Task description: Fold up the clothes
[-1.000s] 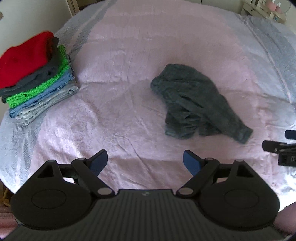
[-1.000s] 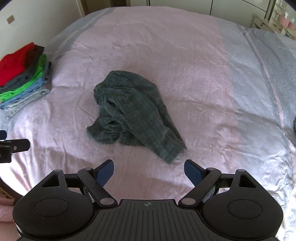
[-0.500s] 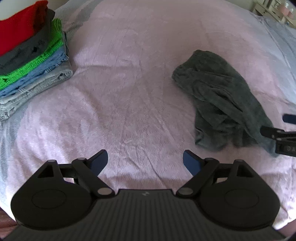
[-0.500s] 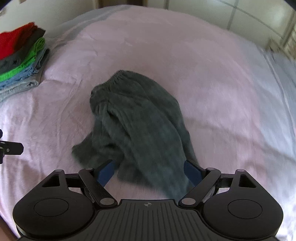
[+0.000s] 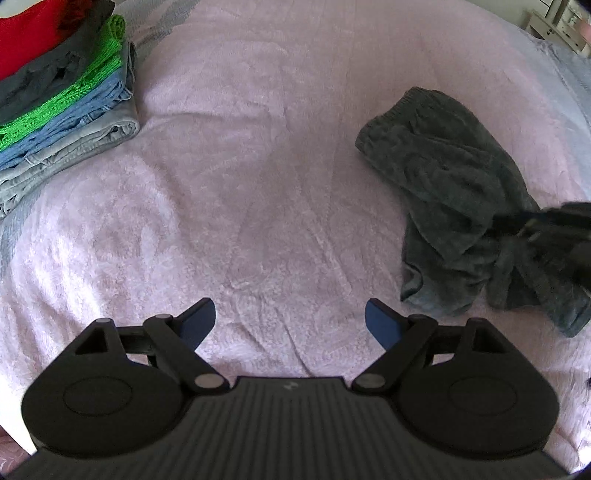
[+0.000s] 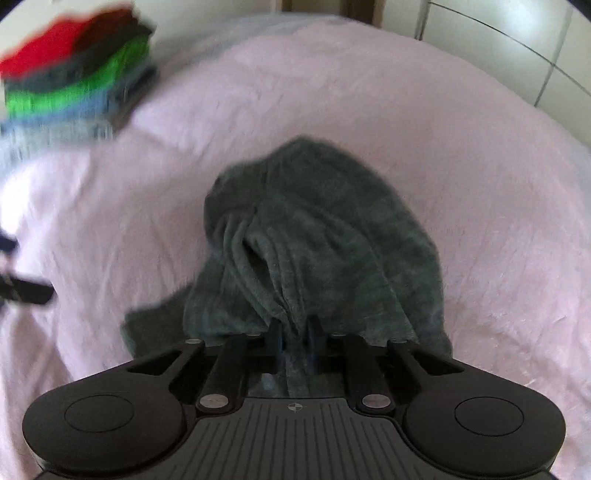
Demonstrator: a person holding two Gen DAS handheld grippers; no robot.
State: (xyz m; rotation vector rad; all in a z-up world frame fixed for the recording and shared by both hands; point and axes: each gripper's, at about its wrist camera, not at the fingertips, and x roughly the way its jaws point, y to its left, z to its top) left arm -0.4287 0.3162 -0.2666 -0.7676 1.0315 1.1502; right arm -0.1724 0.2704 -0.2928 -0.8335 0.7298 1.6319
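Pink bedspread (image 5: 258, 184); right gripper (image 6: 294, 341) pinching grey garment (image 6: 325, 229) edge

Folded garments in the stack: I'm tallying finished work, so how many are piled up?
5 show: red knit on top, then dark grey, bright green, blue denim, pale grey denim at the bottom. Thin layers may be hidden.

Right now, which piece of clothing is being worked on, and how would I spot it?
Look at the wide pink bedspread. A neat folded stack sits at its far left corner; nearer the middle lies the dark grey garment. It is the only crumpled, unfolded piece, and the right gripper has its jaws shut on its near edge.
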